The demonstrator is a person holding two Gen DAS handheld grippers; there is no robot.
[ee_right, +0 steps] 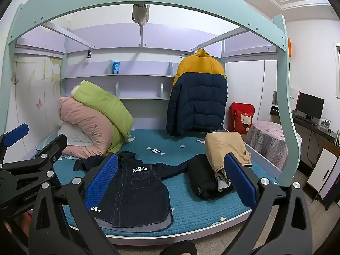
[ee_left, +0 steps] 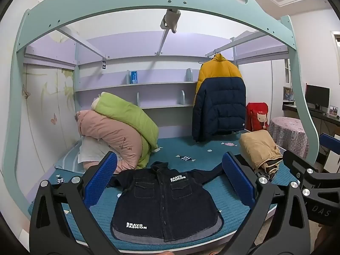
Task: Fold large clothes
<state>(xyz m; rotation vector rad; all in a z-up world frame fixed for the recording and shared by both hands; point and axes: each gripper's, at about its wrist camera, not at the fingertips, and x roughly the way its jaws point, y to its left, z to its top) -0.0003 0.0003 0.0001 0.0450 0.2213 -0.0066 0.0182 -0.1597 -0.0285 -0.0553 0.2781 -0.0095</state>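
A dark denim shirt [ee_left: 163,204] with white "BRAVO FASHION" lettering lies flat and buttoned on the teal mattress [ee_left: 191,153], sleeves spread to both sides. My left gripper [ee_left: 169,182] hovers before the bed's front edge, open, its blue pads wide apart and nothing between them. In the right wrist view the same shirt [ee_right: 136,193] lies left of centre. My right gripper [ee_right: 170,182] is also open and empty, held back from the bed. Each gripper shows at the edge of the other's view.
Rolled pink and green quilts [ee_left: 119,131] fill the bed's left rear. A yellow-navy puffer jacket [ee_left: 218,104] hangs at the back. Folded tan clothing [ee_right: 227,148] and a black bundle [ee_right: 204,178] sit right of the shirt. A red bag [ee_right: 241,116] and covered table [ee_right: 269,140] stand right.
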